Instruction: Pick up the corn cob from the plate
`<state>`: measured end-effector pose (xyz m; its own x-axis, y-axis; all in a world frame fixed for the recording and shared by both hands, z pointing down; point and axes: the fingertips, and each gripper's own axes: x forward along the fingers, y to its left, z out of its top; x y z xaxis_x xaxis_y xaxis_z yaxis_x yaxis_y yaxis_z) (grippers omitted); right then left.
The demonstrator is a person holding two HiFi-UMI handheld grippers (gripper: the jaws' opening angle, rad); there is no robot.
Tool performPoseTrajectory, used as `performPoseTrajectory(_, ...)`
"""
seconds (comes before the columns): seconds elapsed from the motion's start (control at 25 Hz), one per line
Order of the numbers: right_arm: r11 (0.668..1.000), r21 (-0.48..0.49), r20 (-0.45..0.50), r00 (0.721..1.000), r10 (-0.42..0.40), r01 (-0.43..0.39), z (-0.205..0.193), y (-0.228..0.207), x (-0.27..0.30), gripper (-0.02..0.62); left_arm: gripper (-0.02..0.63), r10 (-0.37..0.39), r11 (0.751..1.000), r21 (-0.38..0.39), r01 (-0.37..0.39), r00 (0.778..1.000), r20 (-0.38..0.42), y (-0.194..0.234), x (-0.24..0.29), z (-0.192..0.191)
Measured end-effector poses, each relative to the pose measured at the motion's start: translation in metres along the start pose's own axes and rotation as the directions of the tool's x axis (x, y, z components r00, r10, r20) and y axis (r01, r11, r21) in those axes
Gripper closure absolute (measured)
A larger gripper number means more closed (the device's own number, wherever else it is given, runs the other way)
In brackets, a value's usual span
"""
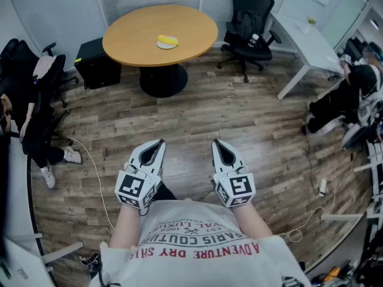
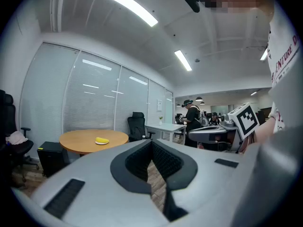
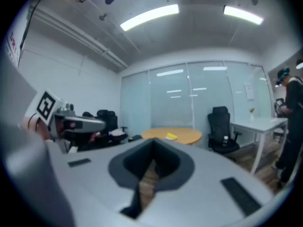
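Corn cob: short, yellow, seen lying on small white plate near middle of round wooden desk. Desk found at 12 o'clock from both grippers, well apart, with wood floor in between.

Left gripper: jaws pressed together, nothing held, nothing touched. Right gripper: same deal, jaws closed tip to tip, empty. Both held side by side over floor, pointed toward desk. Black office chair parked at desk's 3 o'clock.

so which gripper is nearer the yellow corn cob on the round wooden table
Left, narrowly. The left gripper is nearly in line with the yellow corn cob; the right gripper sits further right. Both are far off.
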<state>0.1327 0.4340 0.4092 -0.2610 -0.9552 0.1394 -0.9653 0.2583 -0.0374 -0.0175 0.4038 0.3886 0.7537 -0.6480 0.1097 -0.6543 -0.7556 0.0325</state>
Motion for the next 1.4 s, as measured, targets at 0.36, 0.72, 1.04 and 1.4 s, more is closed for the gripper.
performPoseTrajectory(0.36,1.0,0.011,-0.038,0.999,0.007,-0.006,-0.008,0.01,0.001,0.568,0.574,-0.016,1.0,-0.018,0.016,1.0,-0.02,0.001,-0.008,-0.01)
performPoseTrajectory(0.72,0.997,0.076,-0.082,0.996,-0.015,0.021,-0.026,-0.007,0.018,0.566,0.574,-0.036,0.999,-0.033,0.034,0.998,-0.048,0.015,0.004,-0.019)
performPoseTrajectory(1.04,0.997,0.076,-0.065,0.998,0.003,0.002,-0.011,-0.01,0.089,0.566,0.574,-0.01,0.999,-0.05,0.007,0.999,-0.051,0.079,0.037,-0.017)
performPoseTrajectory(1.4,0.999,0.05,-0.062,0.998,0.01,-0.007,0.022,-0.007,0.225,0.566,0.574,-0.009,0.999,-0.039,0.008,0.999,-0.033,0.205,0.097,0.007)
